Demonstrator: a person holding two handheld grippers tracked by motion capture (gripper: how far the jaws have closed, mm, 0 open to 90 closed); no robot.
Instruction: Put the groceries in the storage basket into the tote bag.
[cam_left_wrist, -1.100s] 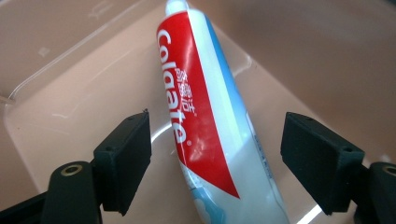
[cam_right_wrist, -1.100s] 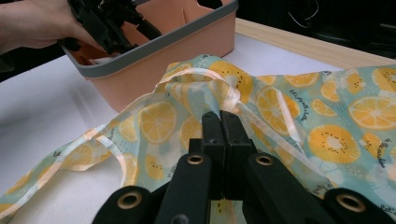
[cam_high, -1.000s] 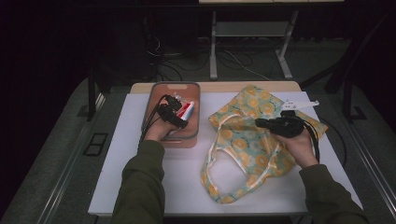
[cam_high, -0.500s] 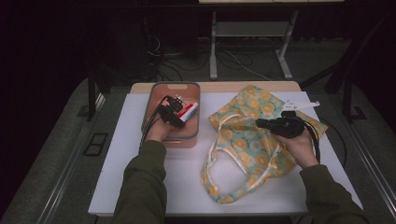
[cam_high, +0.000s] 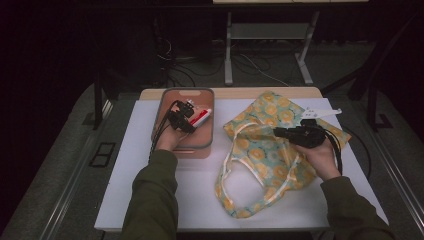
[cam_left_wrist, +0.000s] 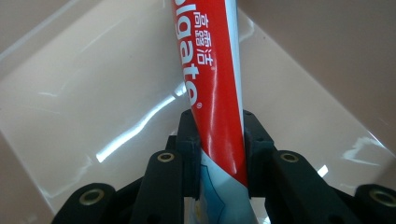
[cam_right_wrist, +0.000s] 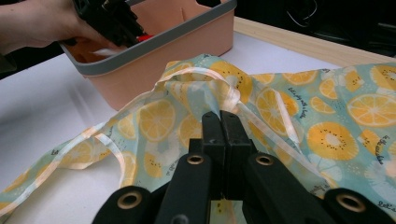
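- We saw the toothpaste tube (cam_left_wrist: 217, 107) was glossy, smooth plastic.
- The pink bin (cam_left_wrist: 84, 93) looked like shiny moulded plastic, and we noted its matt grey rim (cam_high: 186, 90).
- The orange-print bag (cam_right_wrist: 336, 116) was soft, thin cloth.
- The tabletop (cam_high: 135, 150) looked matt white.

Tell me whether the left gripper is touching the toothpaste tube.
Touching. The left gripper view shows the left gripper with both jaws pressed against the toothpaste tube.
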